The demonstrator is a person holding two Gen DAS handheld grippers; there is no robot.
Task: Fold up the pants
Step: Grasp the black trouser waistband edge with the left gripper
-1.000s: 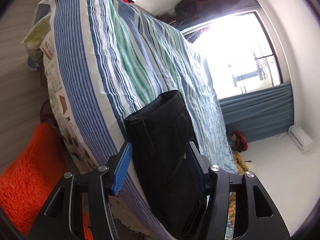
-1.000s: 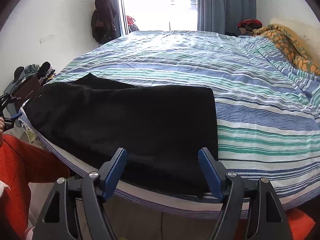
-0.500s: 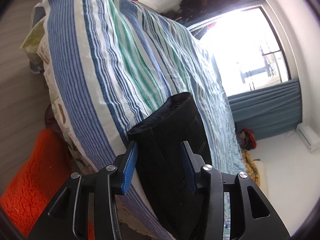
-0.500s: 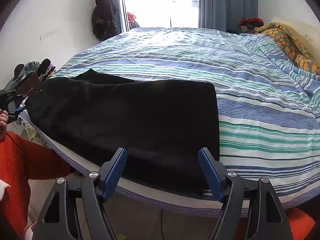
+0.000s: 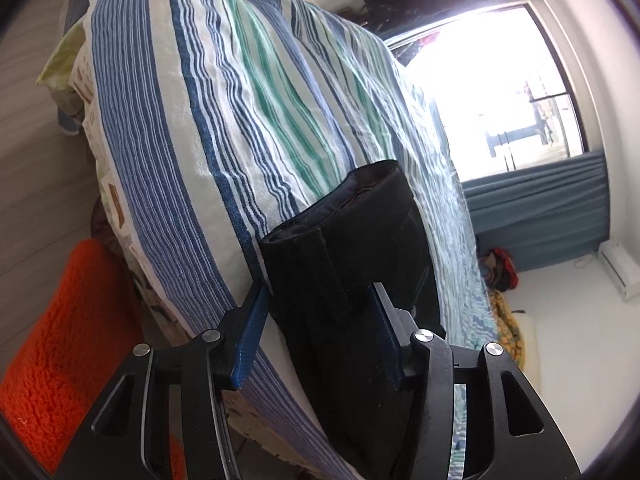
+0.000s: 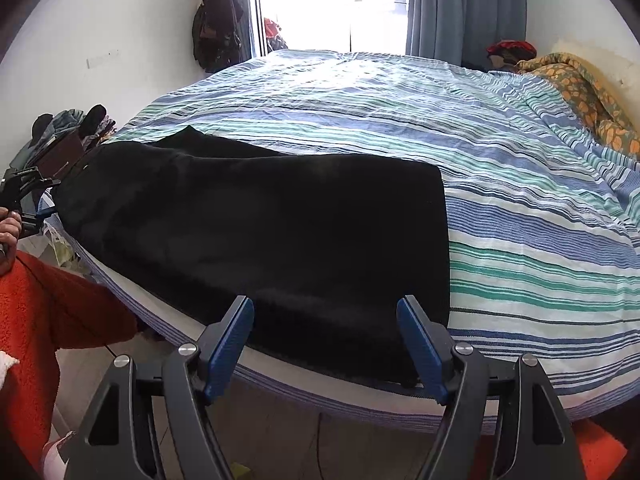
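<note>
Black pants (image 6: 256, 236) lie flat along the near edge of a bed, laid lengthwise as 1 long dark band. The waistband end (image 5: 336, 208) sits at the bed's corner, seen from the left wrist view, with layers stacked there; the opposite end forms a straight edge near the right gripper. A small dark flap of the pants pokes out on the side of the band away from the bed's edge.

The left gripper (image 5: 316, 332) stands at the waistband end of the pants. Its 2 blue pads are partly apart, with the dark cloth between them; whether the pads press on the cloth cannot be told. The same gripper shows small at the far left of the right wrist view, held by a hand (image 6: 9, 236).

The right gripper (image 6: 326, 344) hovers at the bed's near edge over the straight end of the pants. Its jaws stand wide apart, and the cloth lies beyond and below the pads, not clamped.

The bed carries a striped sheet (image 6: 500, 208) in blue, green and white. An orange fleece sleeve (image 6: 36, 312) lies beside the bed's near edge. A patterned yellow blanket (image 6: 580, 92) rests at the bed's far right side. Beyond the bed are a bright window (image 6: 332, 0) and blue curtains (image 6: 464, 8).
</note>
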